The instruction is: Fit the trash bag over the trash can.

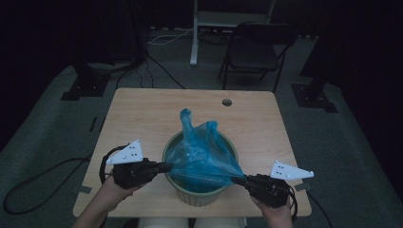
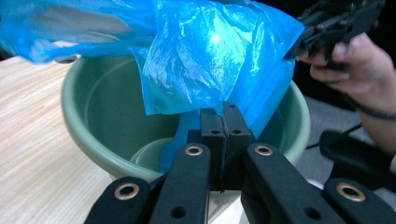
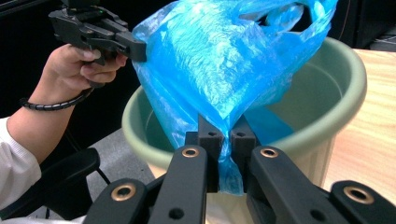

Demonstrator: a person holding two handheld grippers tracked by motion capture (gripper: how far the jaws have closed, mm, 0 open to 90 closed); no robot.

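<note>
A green round bin (image 1: 198, 195) stands at the near middle of the wooden table (image 1: 142, 118). A thin blue plastic bag (image 1: 202, 154) is stretched over its mouth, its handles sticking up at the back. My left gripper (image 1: 167, 166) is shut on the bag's left edge, and my right gripper (image 1: 235, 180) is shut on its right edge. In the left gripper view the closed jaws pinch the bag (image 2: 210, 60) above the bin (image 2: 88, 116). In the right gripper view the bag (image 3: 219, 60) hangs down between the pressed pads, over the bin's rim (image 3: 327, 116).
A round hole (image 1: 226, 102) is in the table's far side. A folding chair (image 1: 256, 50) and a white stand (image 1: 195, 42) are on the floor behind the table. Cables (image 1: 38, 183) trail across the floor at left.
</note>
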